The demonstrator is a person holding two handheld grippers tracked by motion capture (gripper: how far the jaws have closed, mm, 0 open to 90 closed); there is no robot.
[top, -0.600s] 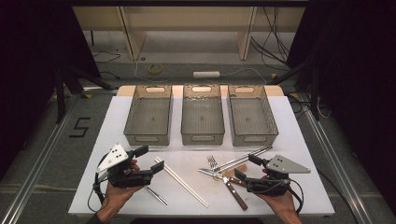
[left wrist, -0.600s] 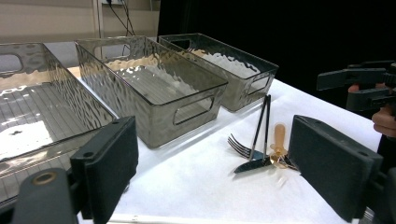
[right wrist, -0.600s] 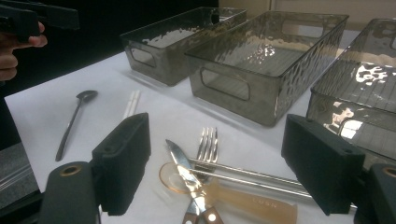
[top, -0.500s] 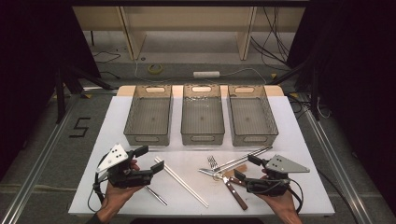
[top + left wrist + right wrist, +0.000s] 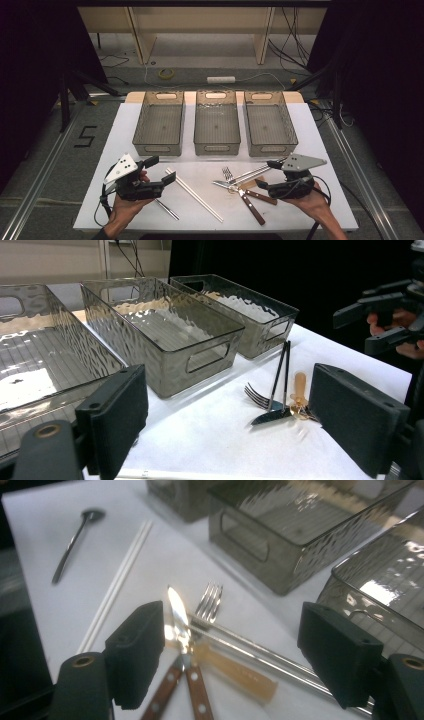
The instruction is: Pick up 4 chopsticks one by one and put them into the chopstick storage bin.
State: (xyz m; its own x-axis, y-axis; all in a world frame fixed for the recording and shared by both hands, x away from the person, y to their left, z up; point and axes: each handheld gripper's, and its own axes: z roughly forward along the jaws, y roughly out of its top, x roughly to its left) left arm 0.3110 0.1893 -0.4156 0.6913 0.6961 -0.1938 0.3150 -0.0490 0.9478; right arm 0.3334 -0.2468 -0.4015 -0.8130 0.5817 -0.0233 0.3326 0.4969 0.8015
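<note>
Low at the bottom left of the high view, the left gripper [image 5: 161, 172] sat in a hand [image 5: 122, 207] with its jaws spread and nothing between them; its own view showed both black pads parted over bare white table [image 5: 210, 440]. At the bottom right of the high view, the right gripper [image 5: 266, 175] was likewise released, jaws wide, hovering just beside the heap of cutlery without gripping any of it. Seen from the right gripper view, two wooden-handled knives [image 5: 182, 680] lay between the pads, their handles crossing, with a fork [image 5: 209, 602] and long metal chopsticks [image 5: 260, 655] just beyond, and a pale amber utensil [image 5: 235, 672] under them. That same heap lay right of centre in the lower part of the high view. Left of it ran a pair of white chopsticks [image 5: 195, 195], slanting down to the right, and a spoon [image 5: 167, 210] lay near the left hand. Across the middle of the high view stood three clear bins [image 5: 216, 150] side by side, their handle slots facing the grippers.
</note>
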